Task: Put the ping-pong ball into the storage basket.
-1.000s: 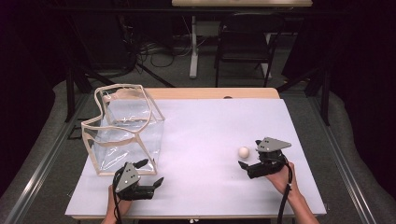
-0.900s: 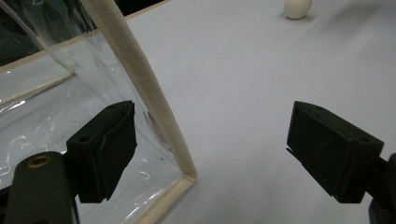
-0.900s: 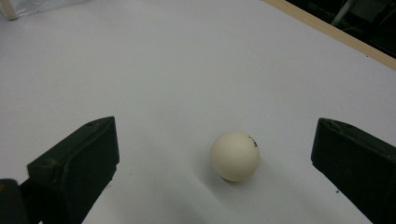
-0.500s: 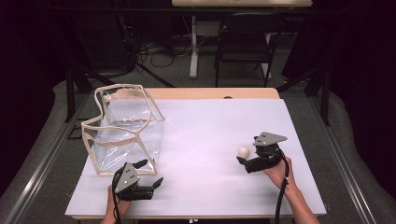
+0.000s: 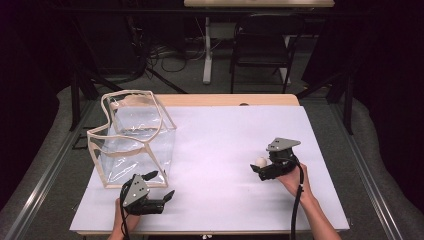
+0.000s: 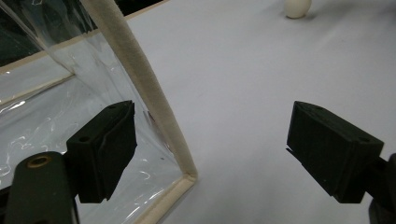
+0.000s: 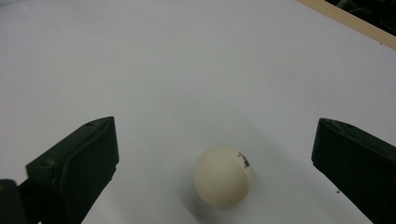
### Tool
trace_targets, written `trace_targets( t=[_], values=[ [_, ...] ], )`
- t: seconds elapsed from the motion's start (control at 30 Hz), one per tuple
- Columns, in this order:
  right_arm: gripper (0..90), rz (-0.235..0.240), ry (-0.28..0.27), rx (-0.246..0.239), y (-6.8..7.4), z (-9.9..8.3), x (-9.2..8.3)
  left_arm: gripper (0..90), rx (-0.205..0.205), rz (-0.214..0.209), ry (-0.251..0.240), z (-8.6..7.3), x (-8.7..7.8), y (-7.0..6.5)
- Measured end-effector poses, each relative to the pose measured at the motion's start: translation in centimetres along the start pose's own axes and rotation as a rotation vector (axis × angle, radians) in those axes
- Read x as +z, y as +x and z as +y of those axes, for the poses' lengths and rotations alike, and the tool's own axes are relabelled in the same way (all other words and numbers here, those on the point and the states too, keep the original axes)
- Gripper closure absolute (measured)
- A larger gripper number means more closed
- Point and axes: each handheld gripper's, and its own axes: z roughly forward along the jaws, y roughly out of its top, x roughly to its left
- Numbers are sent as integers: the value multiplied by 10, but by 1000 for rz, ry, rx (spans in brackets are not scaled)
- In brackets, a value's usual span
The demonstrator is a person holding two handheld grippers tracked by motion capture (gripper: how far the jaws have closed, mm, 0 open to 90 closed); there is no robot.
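A small cream ball (image 5: 261, 162) (image 7: 224, 176) lies on the white table cover; it also shows far off as the ball (image 6: 297, 7) in the left gripper view. My right gripper (image 5: 260, 170) (image 7: 219, 163) is open, its jaws wide apart on either side of the ball without touching it. A clear plastic bag with cream trim (image 5: 132, 142) (image 6: 140, 88) stands open-topped at the left. My left gripper (image 5: 160, 186) (image 6: 215, 154) is open at the bag's near right corner, with the trimmed corner edge between its jaws.
The white sheet (image 5: 215, 145) covers a wooden table (image 5: 225, 100). A dark chair (image 5: 262, 45) and table legs stand beyond the far edge. Bare sheet lies between bag and ball.
My right gripper has moved left toward the ball, which now sits between its jaws. The left gripper has stayed by the bag's corner.
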Motion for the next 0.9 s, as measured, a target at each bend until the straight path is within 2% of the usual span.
trace_targets(
  t=[0.4, 0.7, 0.9],
  values=[
    [0, -1, 16, 32, -8, -9, 8, 158, 5, -2, 5, 0, 0, 0],
    [0, -5, 36, 32, -7, -12, 16, 158, 5, -2, 1, -1, -2, 0],
    [0, 6, 44, 58, -10, -16, 20, 158, 6, -1, 6, -1, -2, 0]
  ],
)
